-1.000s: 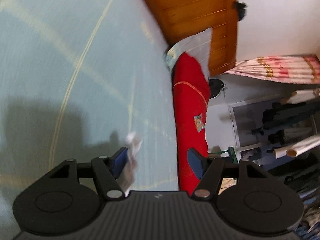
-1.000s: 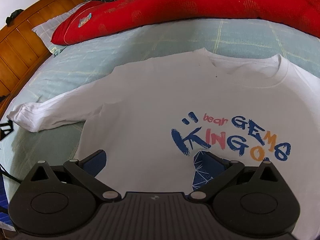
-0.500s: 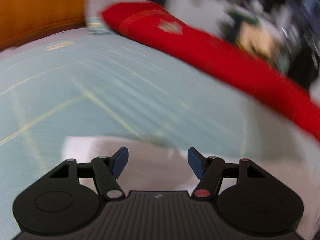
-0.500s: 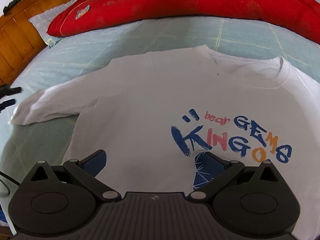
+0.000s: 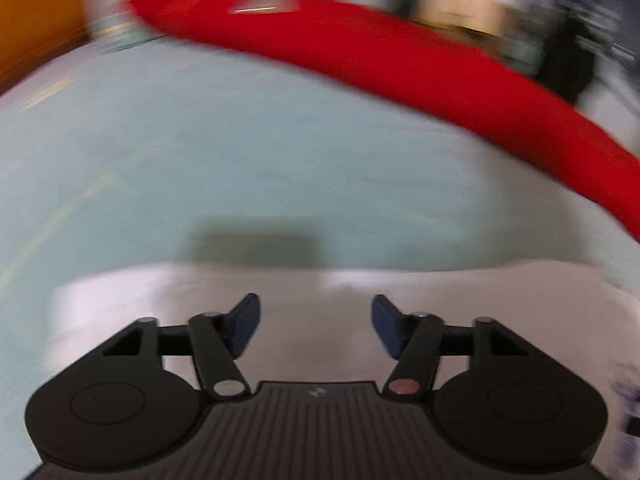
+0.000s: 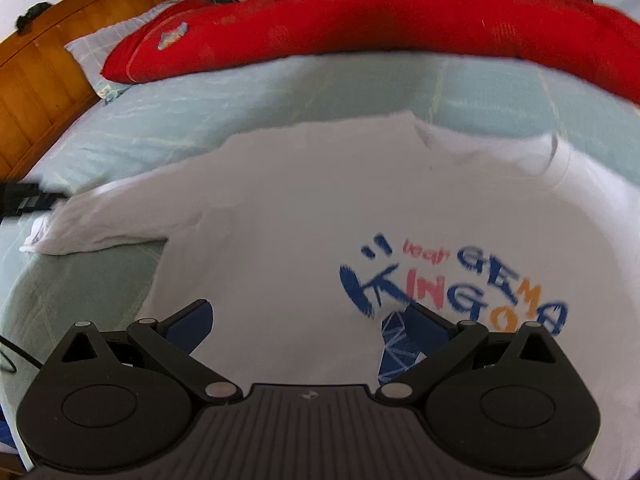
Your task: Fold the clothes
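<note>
While the shirt (image 6: 304, 216) lies spread face up on the pale green sheet (image 6: 168, 120), your right gripper (image 6: 308, 320) hangs over its lower front, jaws wide apart and holding nothing. One blue pad sits above the printed lettering (image 6: 452, 284). Your left gripper (image 5: 316, 324) hovers over the white sleeve (image 5: 168, 300), jaws parted about halfway, nothing between them; that view is blurred. A long red cushion (image 6: 360, 20) lies along the far side, well apart from the shirt, beside a wooden headboard (image 6: 36, 76).
</note>
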